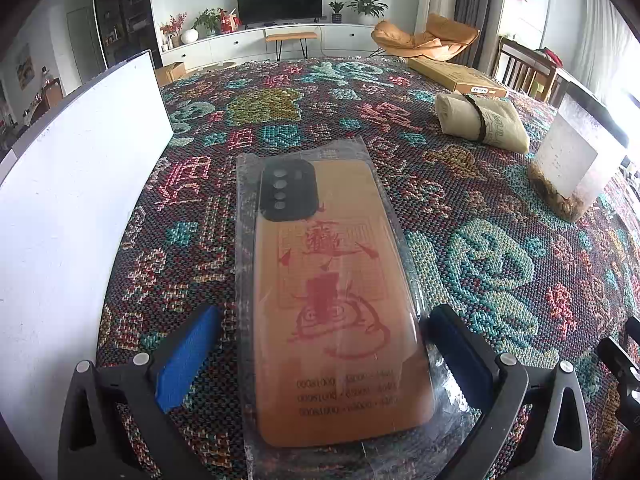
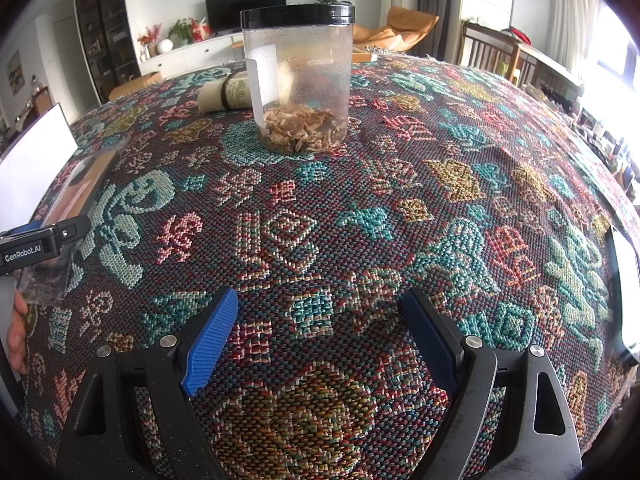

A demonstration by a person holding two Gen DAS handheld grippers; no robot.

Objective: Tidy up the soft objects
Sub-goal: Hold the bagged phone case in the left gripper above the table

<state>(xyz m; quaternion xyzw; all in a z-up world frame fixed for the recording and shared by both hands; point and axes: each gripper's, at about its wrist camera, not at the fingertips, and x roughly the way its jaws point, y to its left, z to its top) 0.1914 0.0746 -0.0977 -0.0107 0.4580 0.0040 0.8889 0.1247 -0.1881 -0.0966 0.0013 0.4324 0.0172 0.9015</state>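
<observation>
An orange phone case [image 1: 332,280] in a clear plastic sleeve lies flat on the patterned cloth, between the spread fingers of my left gripper [image 1: 324,344]. The left gripper is open; its blue pads stand on either side of the sleeve, the right one at the sleeve's edge. The case also shows at the left edge of the right wrist view [image 2: 84,184], beside the left gripper's body [image 2: 40,240]. My right gripper [image 2: 320,336] is open and empty above bare cloth. A rolled beige cloth bag [image 1: 484,122] tied with a dark band lies further back; it also shows in the right wrist view [image 2: 224,94].
A clear plastic jar [image 2: 300,80] with a black lid and dried bits inside stands ahead of the right gripper. A white board [image 1: 76,184] stands along the left. A flat cardboard box [image 1: 456,74] lies at the far edge of the table [image 2: 460,200].
</observation>
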